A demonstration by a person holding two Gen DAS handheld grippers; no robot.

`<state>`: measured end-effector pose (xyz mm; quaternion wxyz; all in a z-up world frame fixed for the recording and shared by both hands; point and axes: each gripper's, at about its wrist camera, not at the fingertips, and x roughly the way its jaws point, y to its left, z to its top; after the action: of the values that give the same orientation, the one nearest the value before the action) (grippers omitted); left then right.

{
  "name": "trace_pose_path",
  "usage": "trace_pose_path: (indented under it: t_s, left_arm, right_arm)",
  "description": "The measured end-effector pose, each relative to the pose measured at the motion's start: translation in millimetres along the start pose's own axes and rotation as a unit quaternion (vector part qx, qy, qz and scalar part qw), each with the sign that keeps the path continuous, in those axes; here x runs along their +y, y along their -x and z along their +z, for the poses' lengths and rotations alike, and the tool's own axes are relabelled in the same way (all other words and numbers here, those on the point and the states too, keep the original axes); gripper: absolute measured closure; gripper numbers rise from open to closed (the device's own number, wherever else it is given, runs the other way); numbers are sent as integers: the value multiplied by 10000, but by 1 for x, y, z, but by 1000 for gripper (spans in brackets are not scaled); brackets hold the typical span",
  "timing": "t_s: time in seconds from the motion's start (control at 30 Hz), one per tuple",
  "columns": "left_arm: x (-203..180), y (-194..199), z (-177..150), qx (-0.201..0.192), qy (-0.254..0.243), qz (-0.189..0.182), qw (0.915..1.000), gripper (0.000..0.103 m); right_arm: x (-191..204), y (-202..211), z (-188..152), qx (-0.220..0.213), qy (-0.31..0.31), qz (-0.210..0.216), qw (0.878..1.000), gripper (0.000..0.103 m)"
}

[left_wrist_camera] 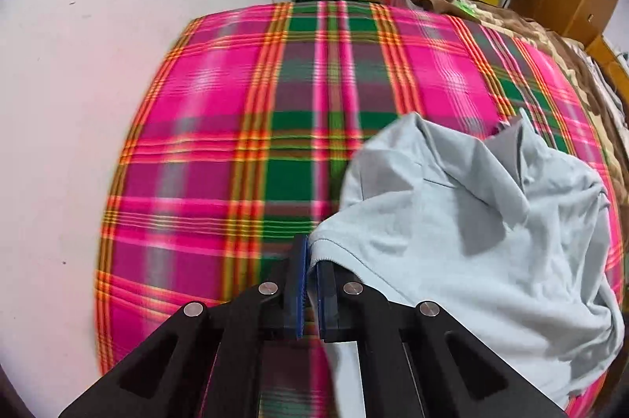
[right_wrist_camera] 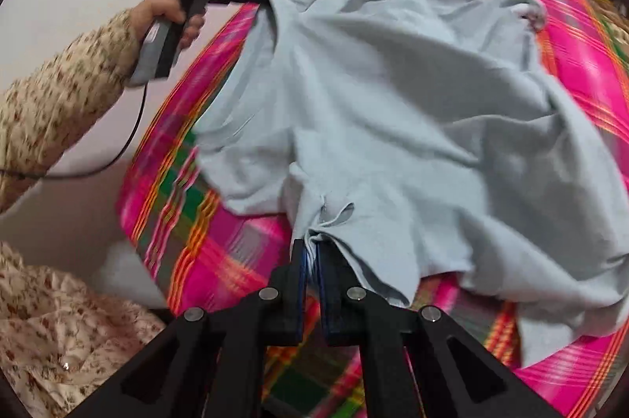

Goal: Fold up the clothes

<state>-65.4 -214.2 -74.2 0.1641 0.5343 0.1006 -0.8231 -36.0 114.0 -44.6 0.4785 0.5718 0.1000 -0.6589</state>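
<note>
While the pale blue garment (right_wrist_camera: 393,111) is lifted partly off the plaid-covered bed (left_wrist_camera: 236,142), its edges are pinched by both claws: left claw (left_wrist_camera: 311,260) clenched on a hem, right claw (right_wrist_camera: 311,256) apparently likewise. The left hand (right_wrist_camera: 173,19) is raised, sleeve (right_wrist_camera: 67,95) extended.

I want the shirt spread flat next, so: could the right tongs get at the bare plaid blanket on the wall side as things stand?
Probably not yet. The right tongs are shut on the pale blue shirt, as are the left tongs, so the shirt hangs between them over the plaid blanket.
</note>
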Motion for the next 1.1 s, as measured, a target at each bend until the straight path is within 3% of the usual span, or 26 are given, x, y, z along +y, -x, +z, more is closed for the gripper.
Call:
trace_pose_path:
  t_s: [0.17, 0.4, 0.63, 0.77, 0.9, 1.0, 1.1]
  left_arm:
    - [23, 4, -5, -55, 206, 49, 9998, 98]
    - [57, -3, 15, -120, 440, 400, 9982, 98]
    - [91, -7, 21, -13, 599, 1087, 9923, 98]
    - [91, -11, 11, 43, 558, 1471, 9875, 98]
    - [87, -15, 3, 256, 495, 1693, 9840, 95]
    - [83, -12, -1, 303, 389, 1677, 9846, 94]
    - [80, -1, -4, 280, 365, 1652, 9852, 83]
  right_arm:
    - [29, -17, -7, 330, 312, 435, 9980, 97]
    - [67, -38, -8, 754, 870, 964, 9887, 97]
    - [96, -68, -7, 1025, 1133, 1614, 9750, 97]
    - [106, -84, -6, 1066, 1151, 1775, 9715, 97]
    - [95, -76, -3, 842, 975, 1339, 9826, 94]
    - [69, -47, -1, 421, 660, 788, 9938, 78]
    - [20, 2, -10, -121, 83, 35, 9999, 69]
